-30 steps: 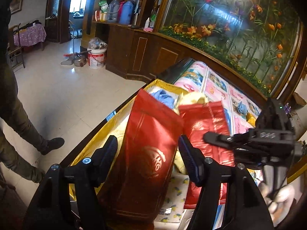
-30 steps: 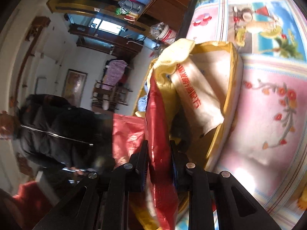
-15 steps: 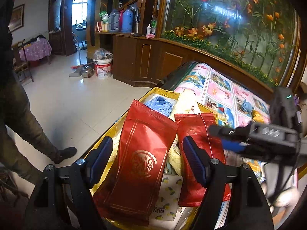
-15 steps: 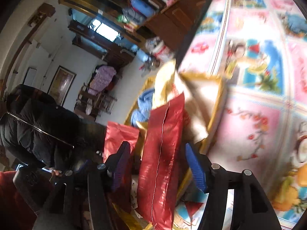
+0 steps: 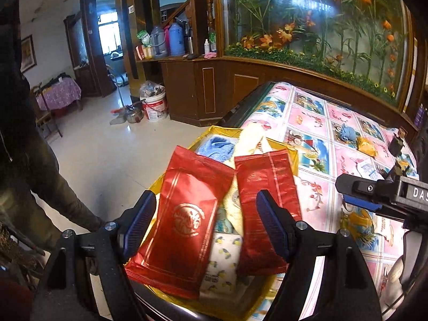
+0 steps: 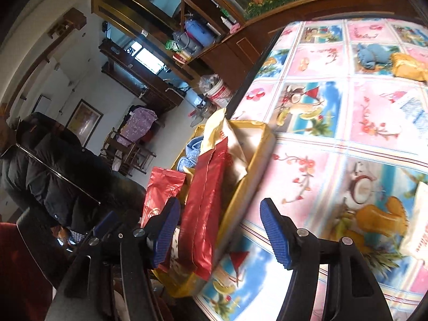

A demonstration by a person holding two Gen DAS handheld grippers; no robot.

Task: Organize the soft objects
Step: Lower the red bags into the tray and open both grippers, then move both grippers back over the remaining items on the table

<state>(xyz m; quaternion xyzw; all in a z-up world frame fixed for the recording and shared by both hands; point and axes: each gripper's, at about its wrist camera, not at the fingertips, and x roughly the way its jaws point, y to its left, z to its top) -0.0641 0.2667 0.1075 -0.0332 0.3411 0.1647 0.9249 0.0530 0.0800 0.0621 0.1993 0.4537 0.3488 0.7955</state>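
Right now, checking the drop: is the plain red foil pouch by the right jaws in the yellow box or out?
In. The plain red foil pouch lies in the yellow box, leaning against its wall.

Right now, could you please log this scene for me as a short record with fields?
left gripper: open, empty, over the box
right gripper: open, empty
yellow box: at the table edge, holding two red pouches, a blue cloth, other soft packs
left red pouch: lying on top
right red pouch: beside it
still on tablecloth: blue soft toy, yellow packet
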